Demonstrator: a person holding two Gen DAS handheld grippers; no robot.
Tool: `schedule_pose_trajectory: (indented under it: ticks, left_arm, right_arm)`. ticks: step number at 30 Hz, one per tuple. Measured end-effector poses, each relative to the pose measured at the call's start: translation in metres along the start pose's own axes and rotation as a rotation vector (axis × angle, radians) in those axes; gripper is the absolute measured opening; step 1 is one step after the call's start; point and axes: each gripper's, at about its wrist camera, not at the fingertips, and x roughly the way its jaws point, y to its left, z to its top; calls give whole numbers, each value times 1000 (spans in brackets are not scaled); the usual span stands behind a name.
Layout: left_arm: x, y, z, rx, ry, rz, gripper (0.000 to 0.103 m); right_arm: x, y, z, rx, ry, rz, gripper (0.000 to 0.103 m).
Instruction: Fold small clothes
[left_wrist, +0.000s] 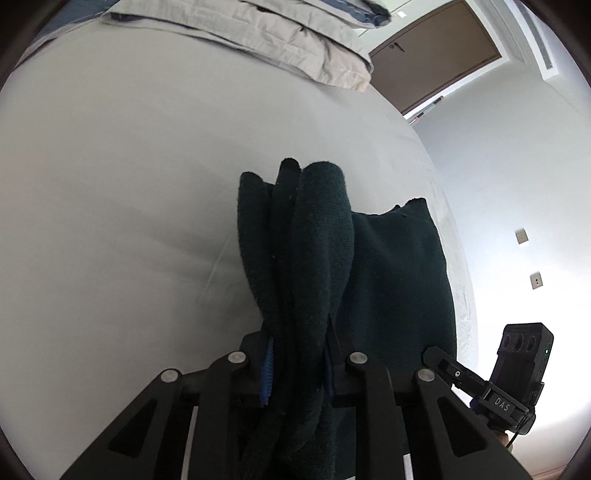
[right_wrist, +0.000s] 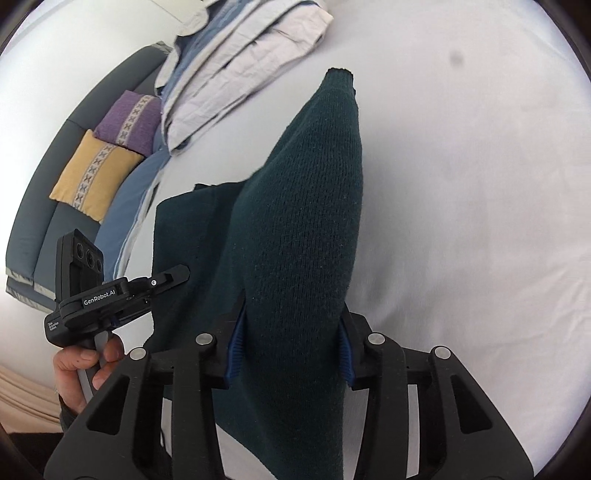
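A dark green knitted garment (left_wrist: 399, 280) lies partly on the white bed sheet (left_wrist: 110, 184). My left gripper (left_wrist: 299, 354) is shut on a bunched edge of it, and the folds stand up between the blue pads. In the right wrist view the same knitted garment (right_wrist: 303, 229) rises in a thick fold from my right gripper (right_wrist: 291, 347), which is shut on it with both blue pads pressing its sides. The rest of the cloth hangs down to the sheet (right_wrist: 480, 221). The other hand-held gripper (right_wrist: 110, 291) shows at the left, held by a hand (right_wrist: 85, 365).
A folded pale grey and blue duvet (left_wrist: 288, 33) lies at the far end of the bed. Beside the bed stands a grey sofa with a yellow cushion (right_wrist: 92, 181) and a purple cushion (right_wrist: 129, 122). A brown door (left_wrist: 436, 55) and a white wall are at the right.
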Motion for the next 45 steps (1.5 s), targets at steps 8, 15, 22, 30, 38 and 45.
schedule_pose_trajectory:
  ticks: [8, 15, 22, 30, 38, 45]
  left_arm:
    - [-40, -53, -79, 130, -1, -23, 22]
    - [-37, -67, -139, 184, 19, 0, 22]
    - [-21, -59, -153, 154, 41, 12, 22]
    - [-3, -30, -160, 146, 40, 86, 23]
    - [1, -10, -164, 118, 42, 50, 26]
    - [-17, -10, -167, 77, 12, 30, 28]
  right_arm:
    - [-94, 5, -79, 27, -71, 23, 38]
    - [-125, -9, -164, 70, -84, -28, 38]
    - [-126, -17, -202, 32, -62, -79, 38]
    - [-102, -53, -198, 142, -14, -98, 39]
    - [-99, -77, -216, 209, -41, -20, 44]
    - [-102, -85, -219, 225, -72, 36, 50]
